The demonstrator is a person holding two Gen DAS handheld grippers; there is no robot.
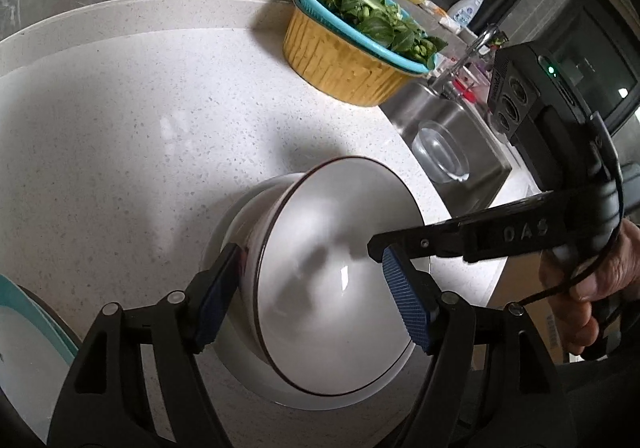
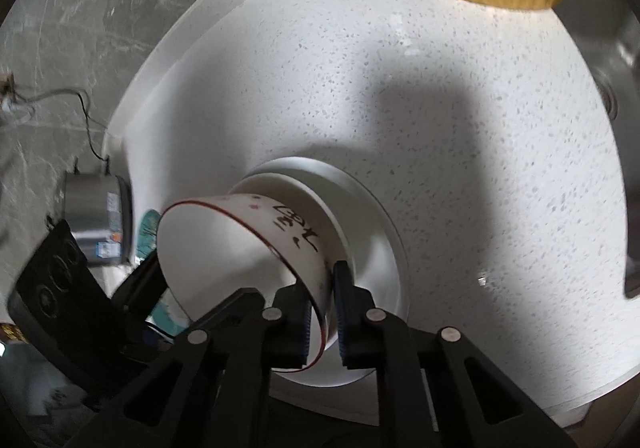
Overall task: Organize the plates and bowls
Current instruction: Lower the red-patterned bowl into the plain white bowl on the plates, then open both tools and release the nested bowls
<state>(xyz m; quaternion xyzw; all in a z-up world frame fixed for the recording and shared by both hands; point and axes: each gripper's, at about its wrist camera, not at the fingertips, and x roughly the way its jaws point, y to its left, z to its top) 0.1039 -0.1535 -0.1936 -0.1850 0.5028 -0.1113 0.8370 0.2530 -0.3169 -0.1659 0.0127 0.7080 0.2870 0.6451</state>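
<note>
A white bowl [image 1: 332, 288] with a dark red rim leans tilted on a white plate [image 1: 236, 364] on the speckled counter. Its mouth faces my left wrist camera. My left gripper [image 1: 312, 300] stands open around the bowl's left wall, with one blue pad [image 1: 218, 296] by the outer wall and the other in front of the inside. In the right wrist view my right gripper [image 2: 322, 324] is shut on the rim of the bowl [image 2: 240, 248], one pad inside and one outside, above the plate [image 2: 376, 248]. The bowl's outer wall carries black writing.
A yellow basin [image 1: 344, 64] holding a blue colander of greens stands at the counter's back. Right of it is a steel sink [image 1: 472, 152] with a clear glass bowl [image 1: 440, 156]. A teal-rimmed plate [image 1: 24, 328] lies at the left, and a metal pot [image 2: 98, 220] stands beyond it.
</note>
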